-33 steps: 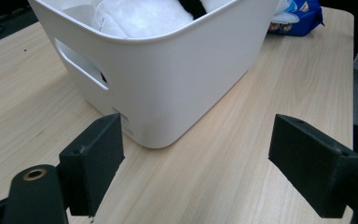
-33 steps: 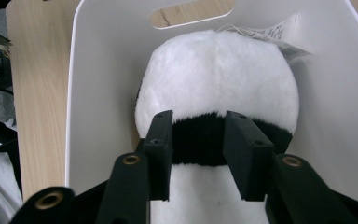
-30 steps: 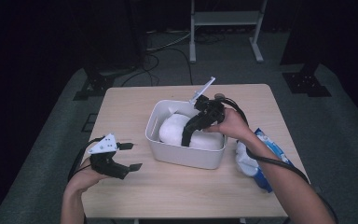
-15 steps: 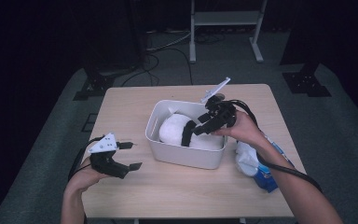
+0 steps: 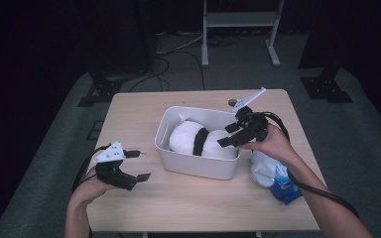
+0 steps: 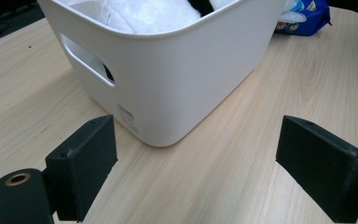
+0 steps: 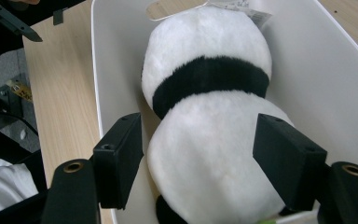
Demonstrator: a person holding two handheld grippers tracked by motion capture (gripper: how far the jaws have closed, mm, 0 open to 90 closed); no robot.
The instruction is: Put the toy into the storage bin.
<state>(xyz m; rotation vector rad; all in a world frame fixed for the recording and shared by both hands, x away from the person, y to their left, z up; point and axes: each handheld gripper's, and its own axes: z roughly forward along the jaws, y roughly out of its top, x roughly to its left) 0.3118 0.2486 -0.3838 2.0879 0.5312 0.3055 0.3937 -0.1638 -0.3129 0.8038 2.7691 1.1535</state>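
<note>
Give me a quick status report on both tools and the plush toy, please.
Right tool open over the bin, jaws just opening, clear of the plush panda. Left tool open, empty. Panda lying in the white bin. Nothing in the way.

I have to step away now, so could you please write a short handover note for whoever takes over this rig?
Right claw: open, jaws just widened, above the panda plush, not gripping it.
Left claw: open, holding nothing, over the table left of the white bin.
Done: plush lies inside the bin.
Blue-and-white packet lies on the table right of the bin.
Left: probably pull the right claw clear; packet untouched.
</note>
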